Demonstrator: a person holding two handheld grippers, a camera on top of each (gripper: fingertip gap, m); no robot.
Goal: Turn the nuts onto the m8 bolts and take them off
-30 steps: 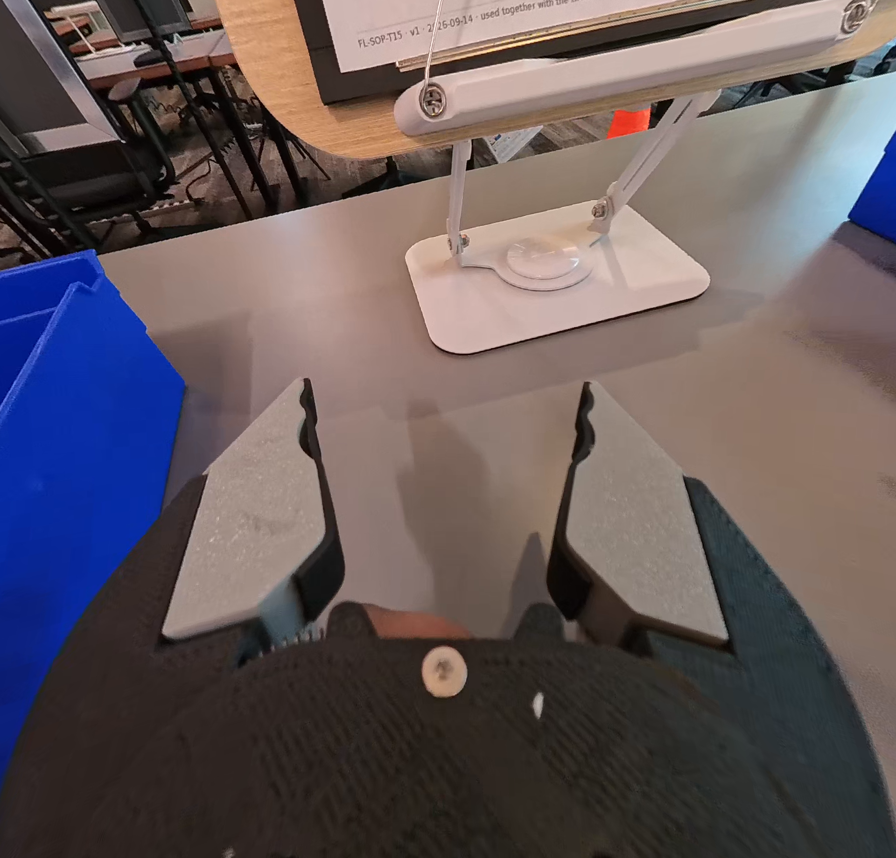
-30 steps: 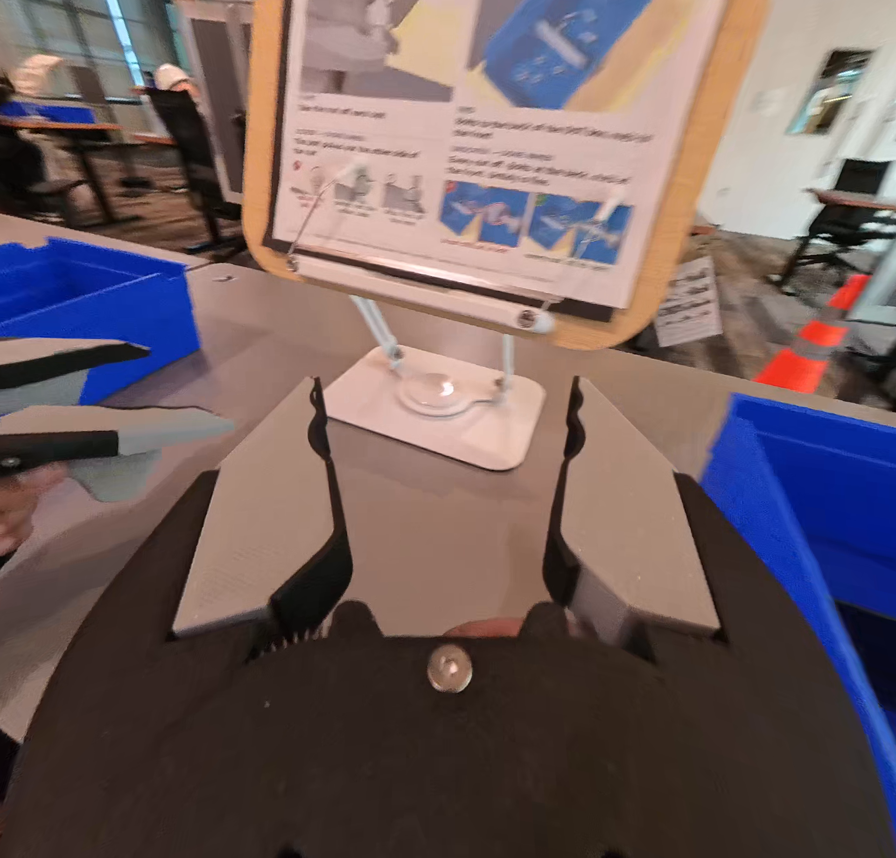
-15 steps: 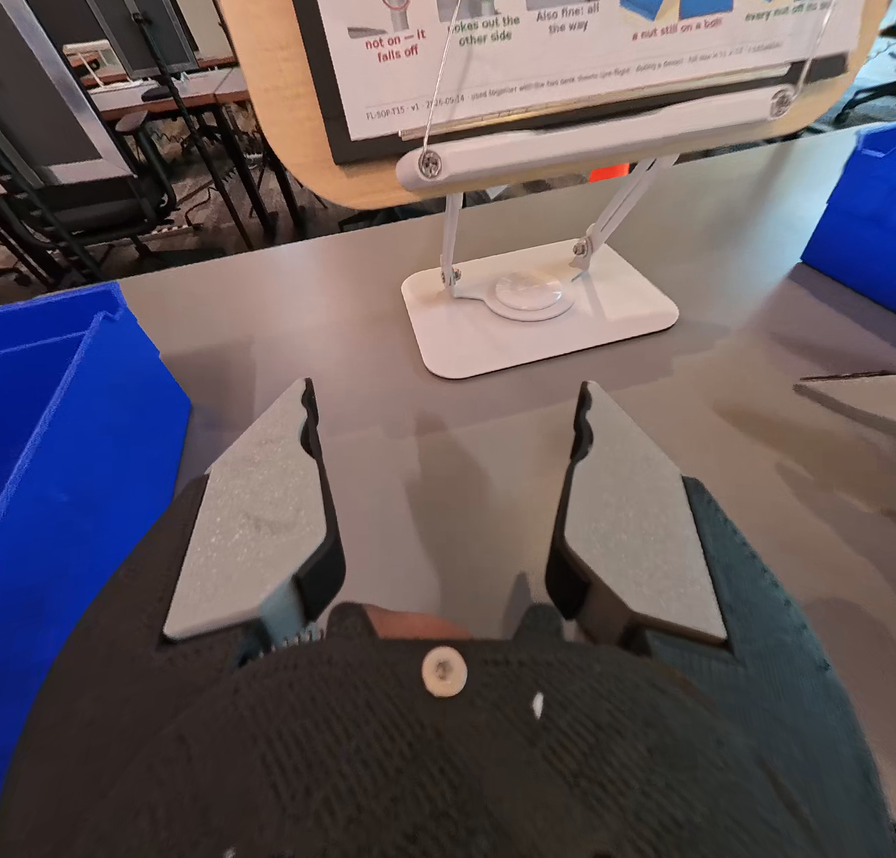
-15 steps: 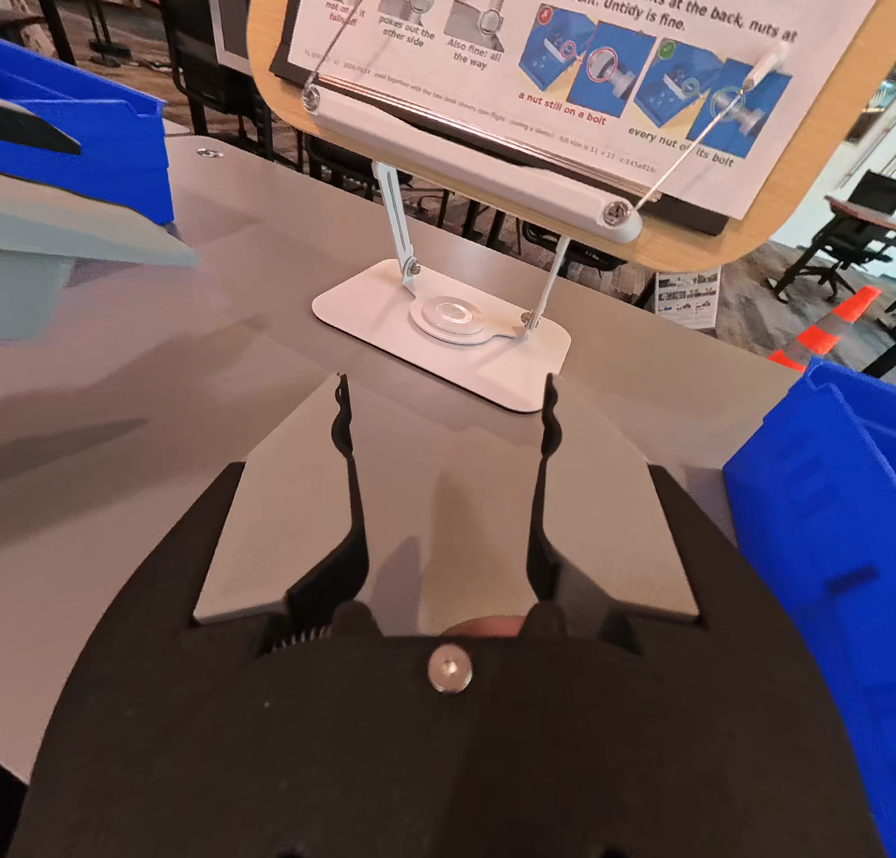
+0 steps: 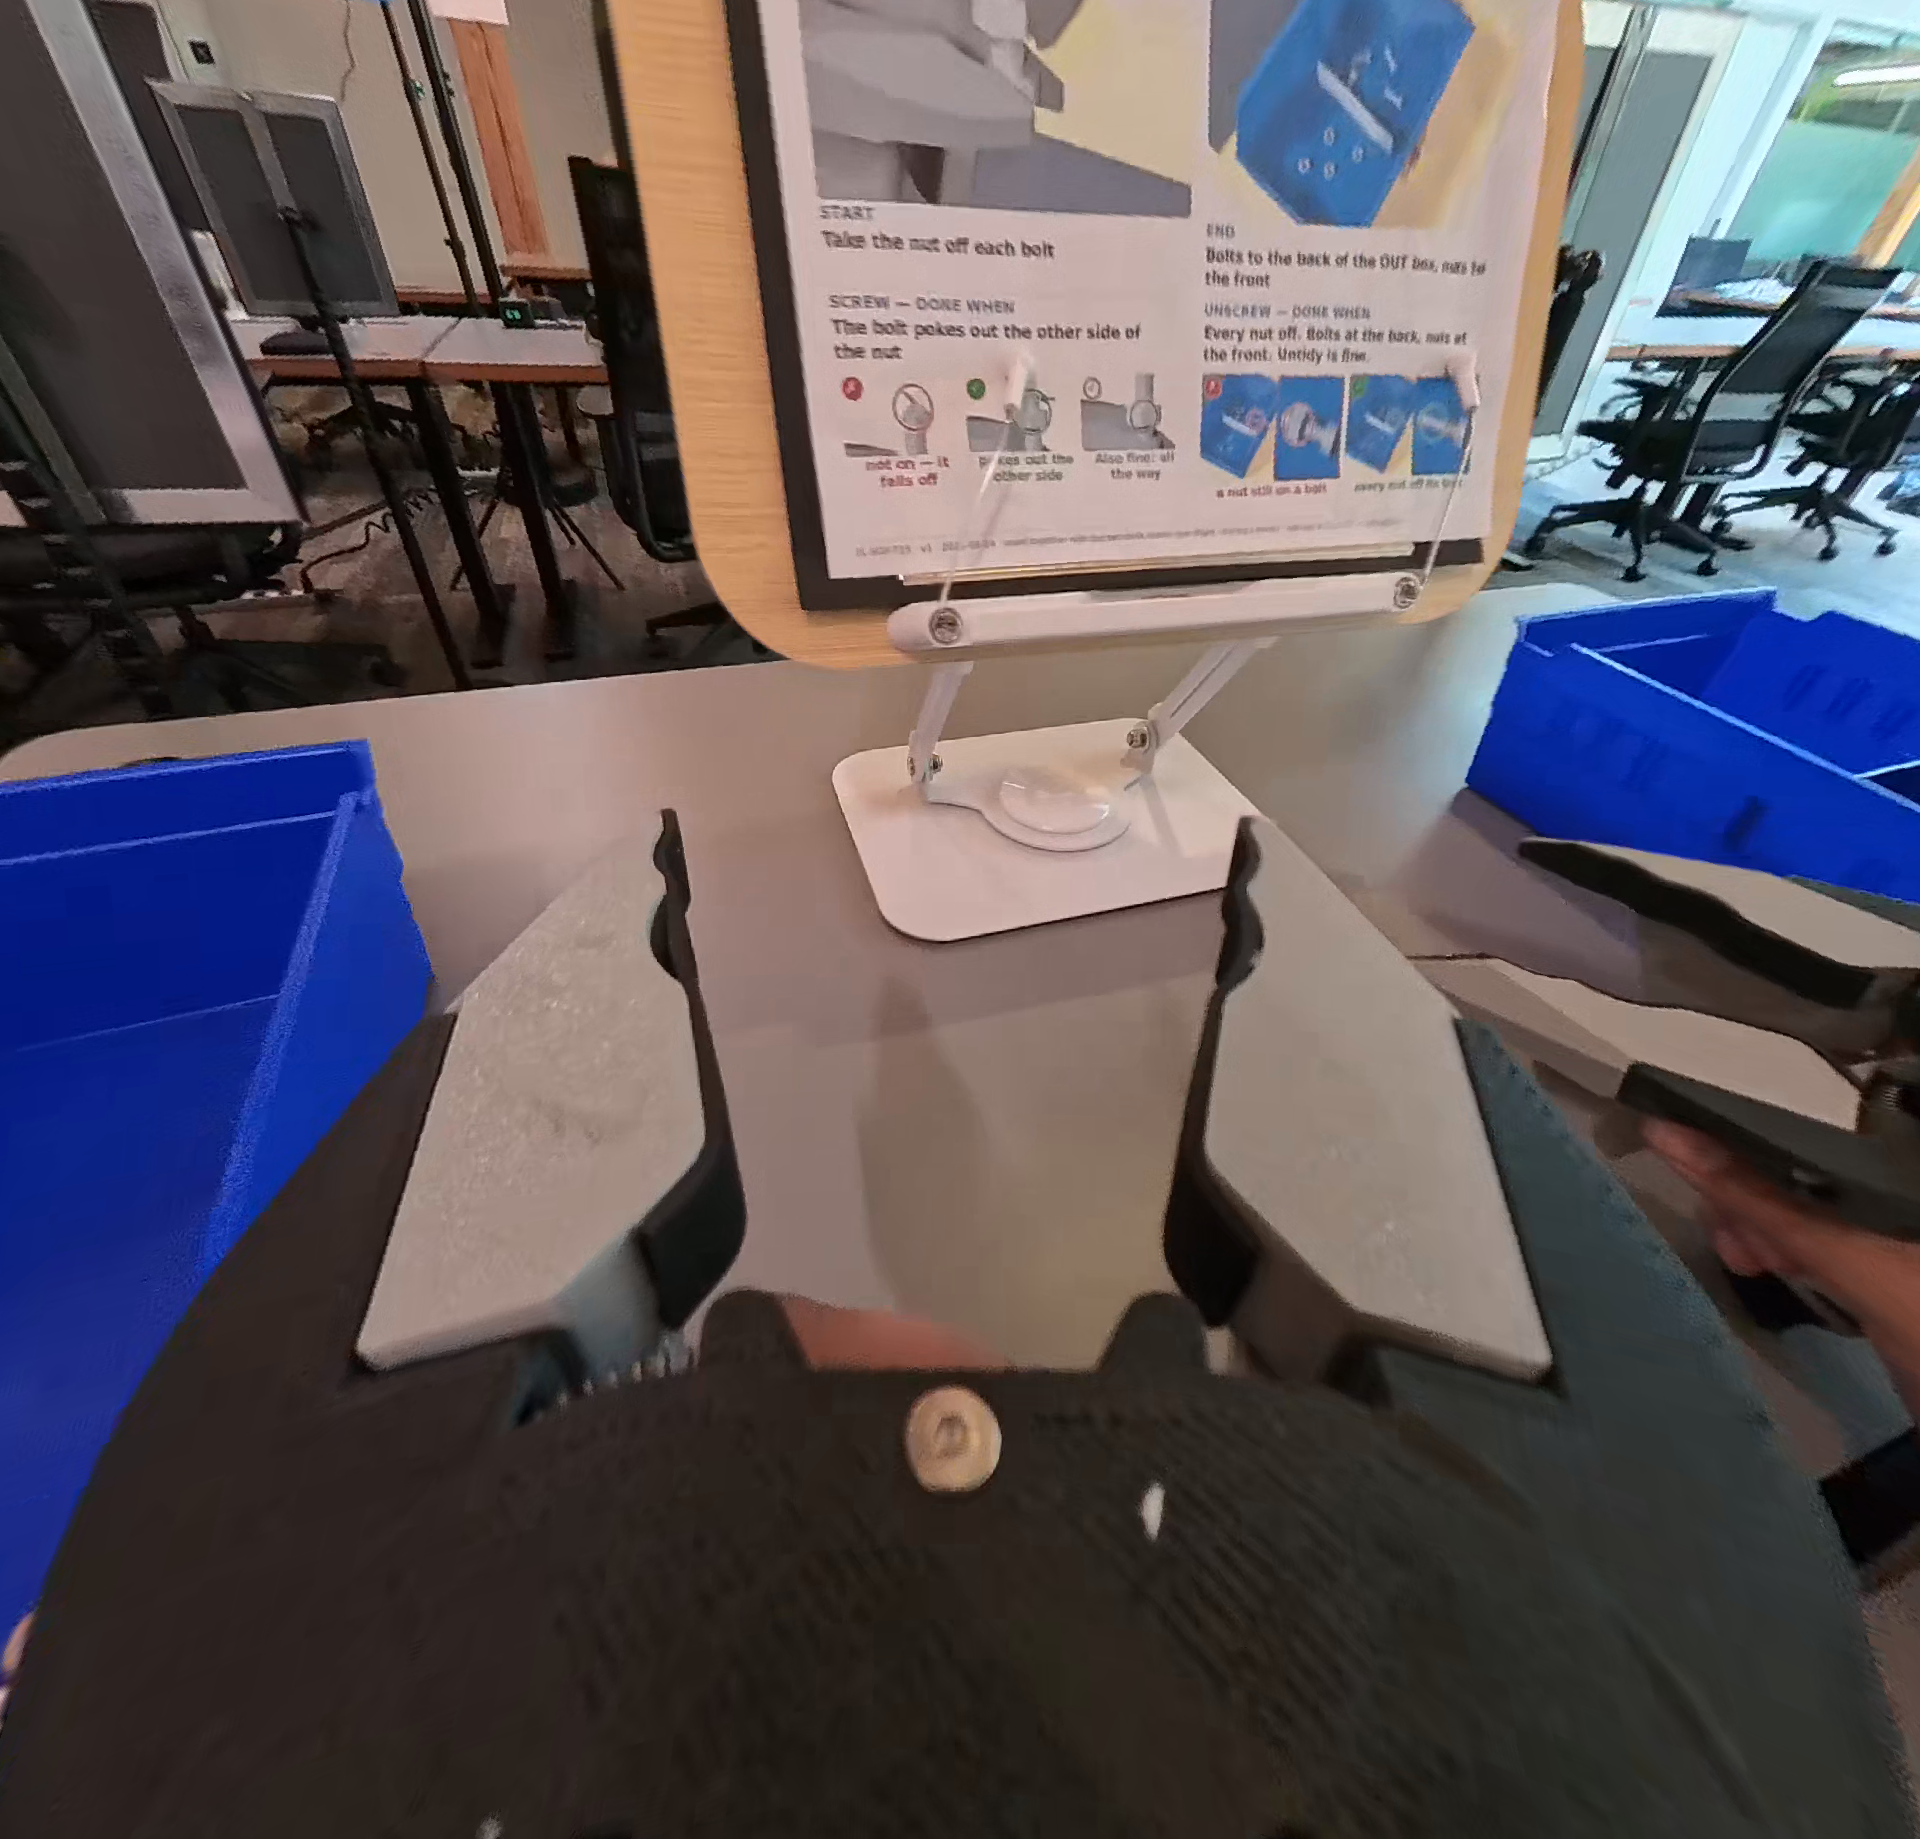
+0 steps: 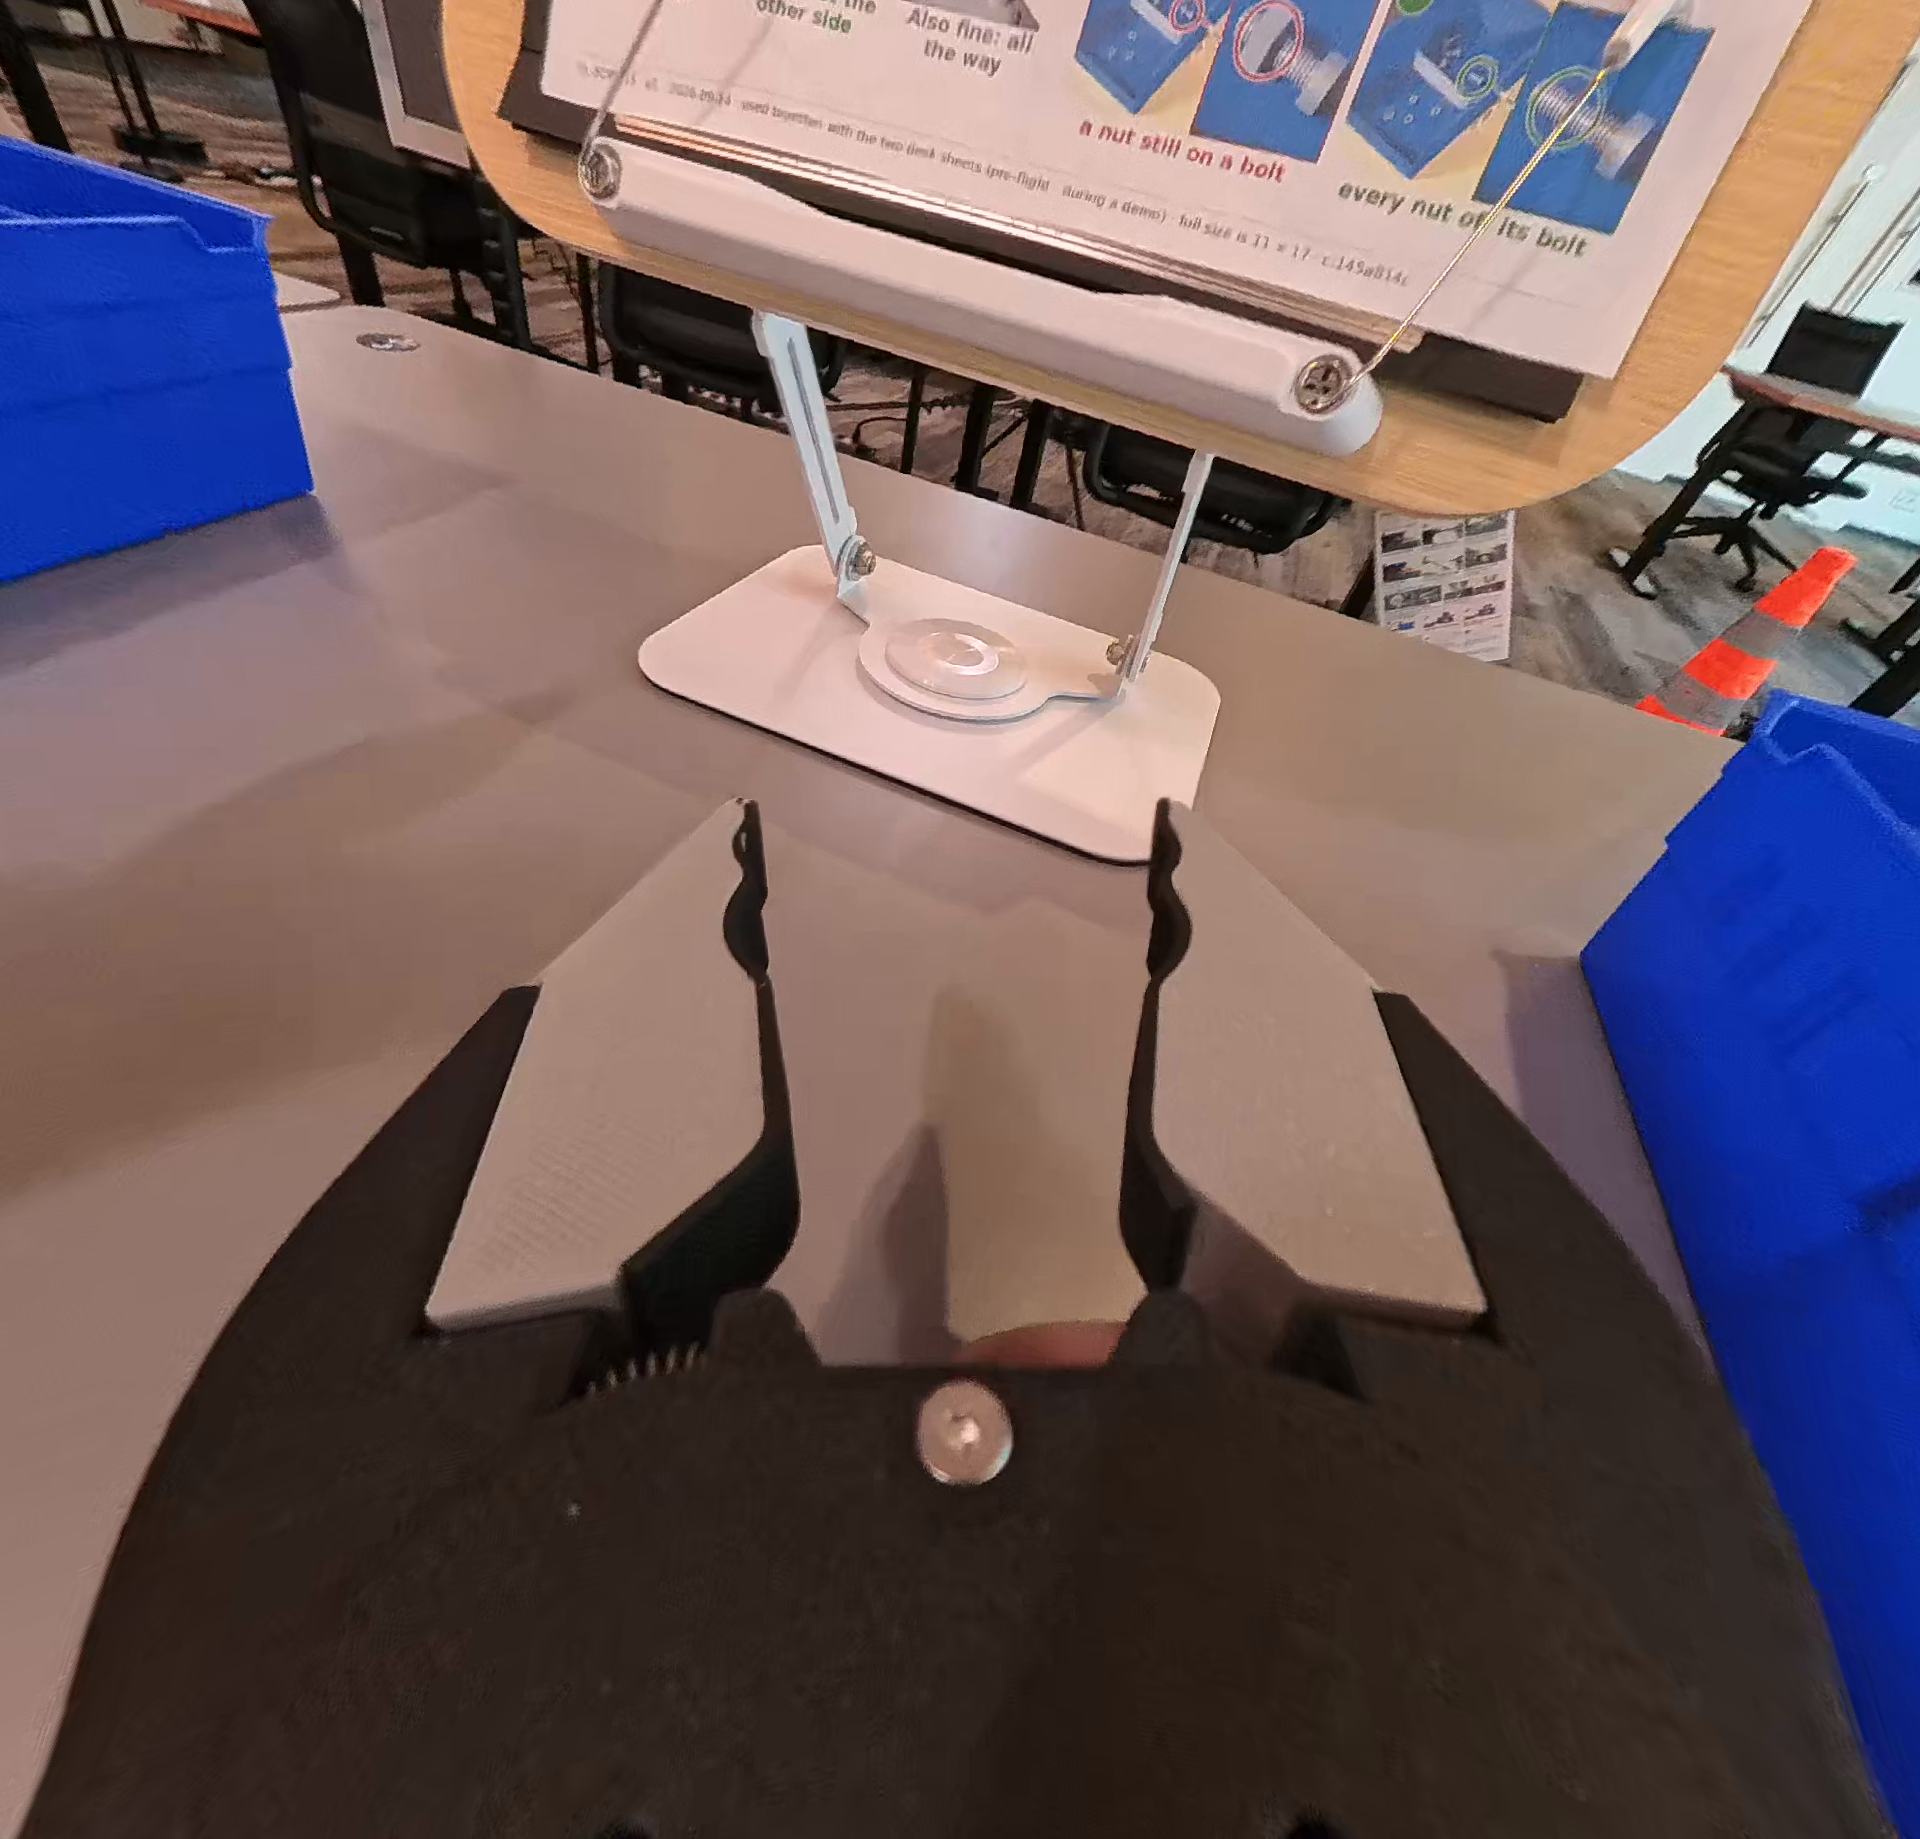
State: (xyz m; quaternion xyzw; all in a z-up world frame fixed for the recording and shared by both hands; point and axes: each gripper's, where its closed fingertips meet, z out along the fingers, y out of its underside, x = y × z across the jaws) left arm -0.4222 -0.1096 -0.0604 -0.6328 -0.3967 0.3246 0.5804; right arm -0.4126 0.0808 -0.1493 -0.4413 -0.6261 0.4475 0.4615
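Note:
No nuts or bolts show in either view. My left gripper [image 5: 954, 854] is open and empty above the grey table [image 5: 997, 1083], pointing at the white stand base. My right gripper [image 6: 954, 844] is open and empty, also over the table in front of that base. The right gripper also shows at the right edge of the left wrist view [image 5: 1745, 968], held by a hand. A blue bin [image 5: 156, 1010] stands at my left and another blue bin [image 6: 1787, 1114] at my right; their insides are hidden.
A wooden board with an instruction sheet [image 5: 1132, 262] stands on a white stand [image 5: 1039, 833] at the table's middle back; it also shows in the right wrist view [image 6: 935, 688]. Office chairs, desks and an orange cone [image 6: 1756, 646] lie beyond the table.
The left view has tilted up and drawn back, showing more of the sheet. The right gripper has tilted down and moved closer to the stand, and its jaws have narrowed slightly.

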